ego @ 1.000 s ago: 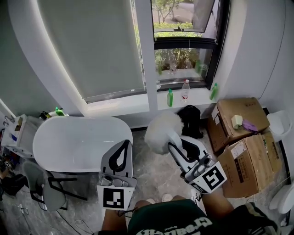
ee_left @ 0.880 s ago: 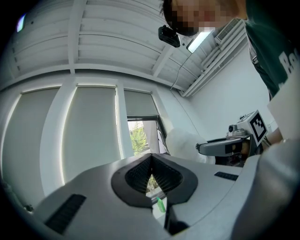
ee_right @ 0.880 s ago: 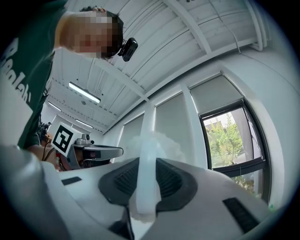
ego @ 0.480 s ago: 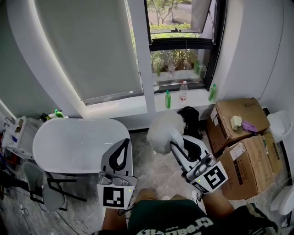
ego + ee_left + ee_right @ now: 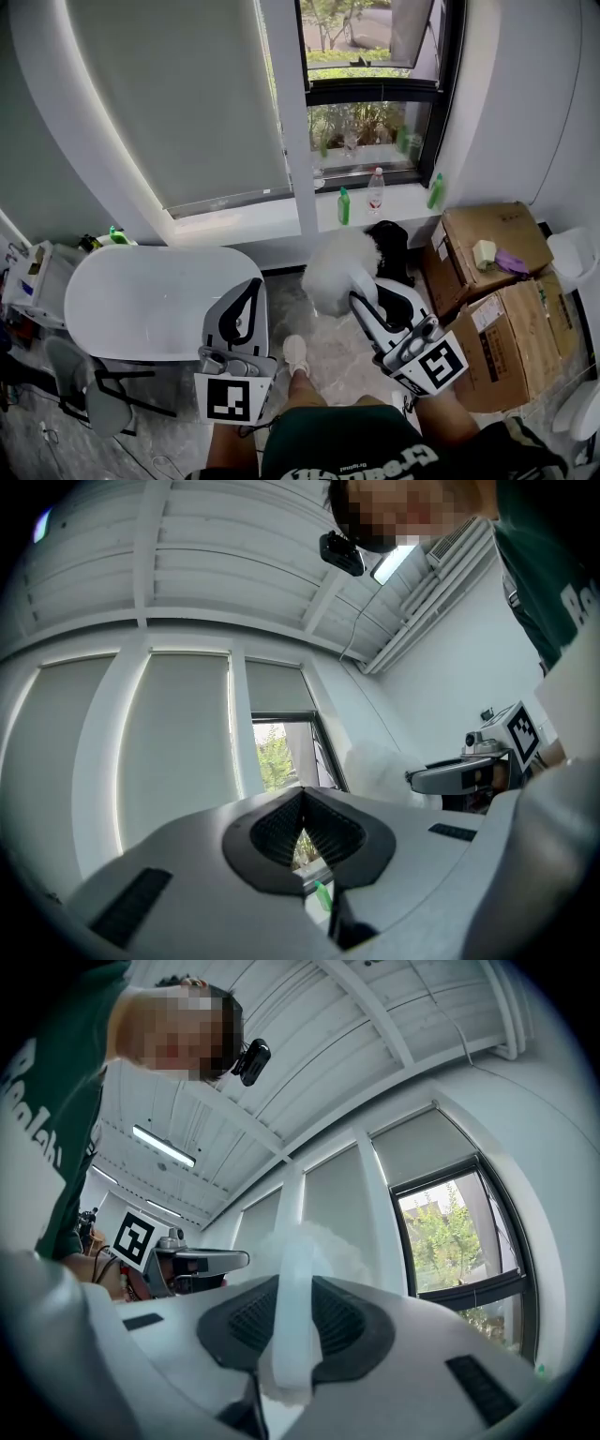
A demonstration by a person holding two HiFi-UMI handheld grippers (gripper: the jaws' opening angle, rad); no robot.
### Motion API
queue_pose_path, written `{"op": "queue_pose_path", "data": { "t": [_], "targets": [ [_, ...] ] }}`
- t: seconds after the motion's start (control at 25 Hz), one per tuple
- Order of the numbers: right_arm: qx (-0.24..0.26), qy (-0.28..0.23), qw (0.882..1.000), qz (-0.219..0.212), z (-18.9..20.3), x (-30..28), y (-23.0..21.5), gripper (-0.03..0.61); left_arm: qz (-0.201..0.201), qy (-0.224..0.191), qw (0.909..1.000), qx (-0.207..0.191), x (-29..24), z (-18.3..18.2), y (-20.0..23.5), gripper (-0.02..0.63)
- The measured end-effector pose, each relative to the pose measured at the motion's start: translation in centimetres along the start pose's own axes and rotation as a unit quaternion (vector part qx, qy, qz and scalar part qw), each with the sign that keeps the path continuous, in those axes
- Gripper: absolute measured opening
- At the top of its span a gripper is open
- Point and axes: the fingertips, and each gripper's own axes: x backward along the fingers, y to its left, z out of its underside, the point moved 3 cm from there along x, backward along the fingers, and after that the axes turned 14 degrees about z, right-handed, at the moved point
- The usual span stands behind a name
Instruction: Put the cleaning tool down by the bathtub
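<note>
The cleaning tool is a fluffy white duster on a white handle. My right gripper is shut on that handle, and the fluffy head stands out past the jaws over the floor, just right of the bathtub's end. The white oval bathtub lies at the left under the window. My left gripper hovers by the tub's right rim, shut, with nothing between its pads. From the left gripper view the right gripper and the duster show at the right.
Two cardboard boxes stand at the right, with a black bag beside them under the window. Bottles stand on the sill. A grey chair sits in front of the tub. The person's shoe is on the marble floor.
The person has stepped forward: a white shoe now shows on the floor between the grippers. Both grippers moved slightly towards the tub and window, the duster still held.
</note>
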Motion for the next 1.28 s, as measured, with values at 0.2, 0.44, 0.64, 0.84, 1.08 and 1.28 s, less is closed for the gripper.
{"op": "queue_pose_path", "data": {
  "t": [0.2,0.44,0.64,0.84,1.08,1.28],
  "targets": [
    [0.002,0.003,1.0,0.005,1.1,-2.4,-0.6,0.098,0.009,-0.013,0.9999,-0.002,-2.0,1.0,2.3,0.009],
    [0.001,0.011,1.0,0.017,4.0,-7.7,-2.5,0.098,0.02,-0.013,0.9997,-0.005,-5.8,3.9,6.9,0.009],
    [0.003,0.014,1.0,0.022,6.2,-14.9,-3.8,0.098,0.027,-0.015,0.9995,0.004,-10.1,6.3,13.5,0.009],
    [0.001,0.019,0.999,0.028,7.5,-22.2,-5.2,0.098,0.041,-0.009,0.999,0.013,-14.5,8.1,19.8,0.009],
    [-0.002,0.023,0.999,0.038,9.3,-29.2,-6.6,0.098,0.053,-0.005,0.9984,0.019,-18.5,10.2,26.1,0.009],
    [-0.003,0.03,0.999,0.043,11.3,-34.4,-7.3,0.098,0.06,-0.004,0.998,0.022,-21.3,12.2,30.9,0.009]
  ]
}}
